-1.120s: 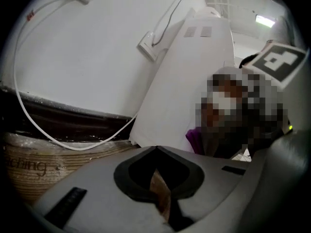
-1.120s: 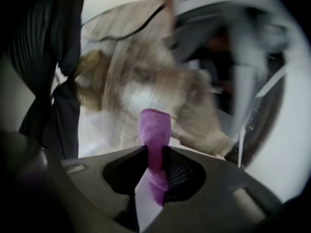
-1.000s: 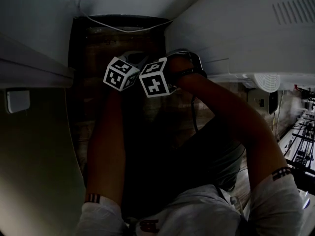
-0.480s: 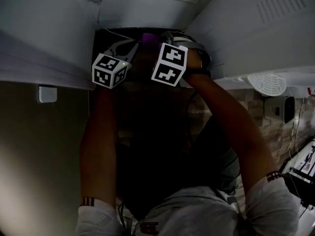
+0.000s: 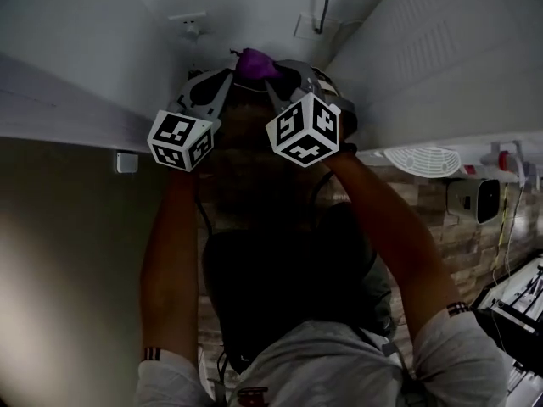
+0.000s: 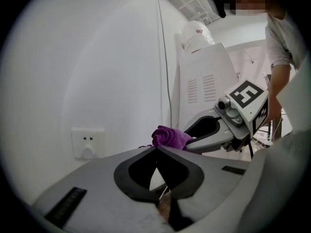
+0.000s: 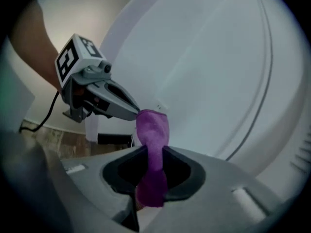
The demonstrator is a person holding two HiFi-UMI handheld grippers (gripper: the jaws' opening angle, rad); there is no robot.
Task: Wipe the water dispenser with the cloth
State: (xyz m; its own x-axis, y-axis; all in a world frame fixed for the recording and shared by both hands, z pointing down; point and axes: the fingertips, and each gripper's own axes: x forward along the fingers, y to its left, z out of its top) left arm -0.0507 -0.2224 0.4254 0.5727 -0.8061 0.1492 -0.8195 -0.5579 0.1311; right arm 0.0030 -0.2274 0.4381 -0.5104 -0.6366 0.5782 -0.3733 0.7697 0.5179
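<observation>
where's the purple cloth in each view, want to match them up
Head view: cloth at top centre, between the two grippers' tips.
Left gripper view: cloth at centre, just past the closed jaw tips.
Right gripper view: cloth at centre, upright, clamped in the right gripper.
Shared landmark: the left gripper, its tips at the cloth in all three.

The cloth [image 5: 254,61] sits in the right gripper [image 7: 151,153]; the left gripper [image 6: 156,147] touches it; the water dispenser [image 5: 441,66] stands right of both.
</observation>
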